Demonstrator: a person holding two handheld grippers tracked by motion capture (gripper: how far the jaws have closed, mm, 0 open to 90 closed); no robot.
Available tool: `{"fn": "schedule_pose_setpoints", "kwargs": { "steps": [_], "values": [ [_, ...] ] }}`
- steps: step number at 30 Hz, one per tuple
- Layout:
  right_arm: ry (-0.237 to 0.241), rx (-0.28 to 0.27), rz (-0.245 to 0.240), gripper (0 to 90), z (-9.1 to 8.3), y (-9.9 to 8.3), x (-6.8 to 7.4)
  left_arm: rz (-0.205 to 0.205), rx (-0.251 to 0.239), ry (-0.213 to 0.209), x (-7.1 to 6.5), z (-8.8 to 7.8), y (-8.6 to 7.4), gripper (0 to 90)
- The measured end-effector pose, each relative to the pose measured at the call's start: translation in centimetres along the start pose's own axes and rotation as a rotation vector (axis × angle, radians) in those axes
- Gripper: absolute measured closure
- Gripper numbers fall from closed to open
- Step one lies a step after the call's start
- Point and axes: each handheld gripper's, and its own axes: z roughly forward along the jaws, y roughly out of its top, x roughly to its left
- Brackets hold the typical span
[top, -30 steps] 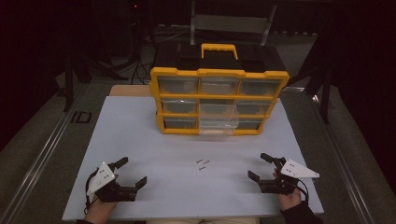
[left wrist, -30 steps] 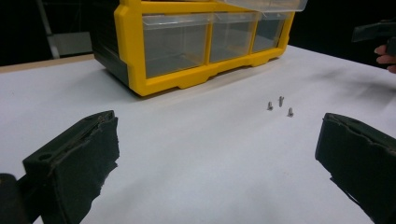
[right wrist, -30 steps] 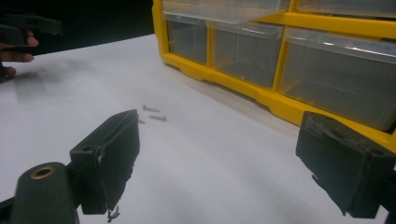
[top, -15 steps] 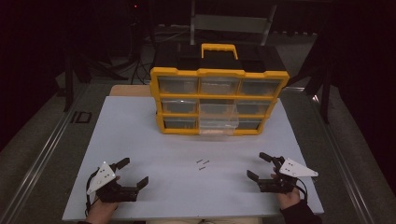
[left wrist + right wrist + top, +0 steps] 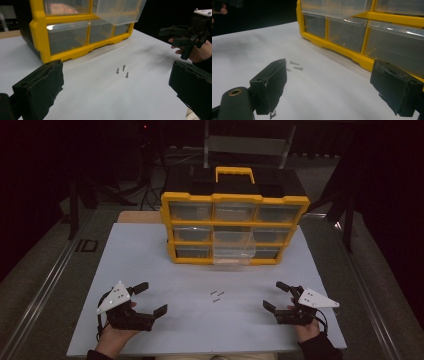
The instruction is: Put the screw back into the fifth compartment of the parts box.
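Screws (image 5: 216,295) (three, close together) lie on the table (image 5: 150,255) in front of the yellow organizer (image 5: 235,227). Left of the screws, the left gripper (image 5: 150,299) rests wide open; right of them, the right gripper (image 5: 274,296) rests wide open too.
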Motion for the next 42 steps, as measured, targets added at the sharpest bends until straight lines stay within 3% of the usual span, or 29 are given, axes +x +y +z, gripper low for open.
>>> {"fn": "schedule_pose_setpoints", "kwargs": {
  "steps": [5, 10, 16, 33, 42],
  "values": [
    [-0.003, -0.002, -0.01, 13.7, 0.0, 0.1, 0.1, 0.023, 0.022, -0.021, -0.3, 1.0, 1.9, 1.2],
    [-0.002, -0.001, -0.008, 13.8, 0.0, 0.1, 0.1, 0.094, 0.062, -0.035, -1.0, 2.3, 3.6, 1.2],
    [0.001, -0.007, -0.007, 13.8, 0.0, 0.2, 0.2, 0.129, 0.115, -0.058, -1.6, 4.4, 5.1, 1.2],
    [0.012, -0.007, -0.01, 13.9, 0.1, 0.2, 0.3, 0.182, 0.212, -0.081, -2.1, 11.0, 6.8, 4.0],
    [0.017, -0.006, -0.012, 14.0, 0.1, 0.2, 0.3, 0.195, 0.25, -0.094, -2.1, 13.3, 7.0, 7.1]
  ]
}}
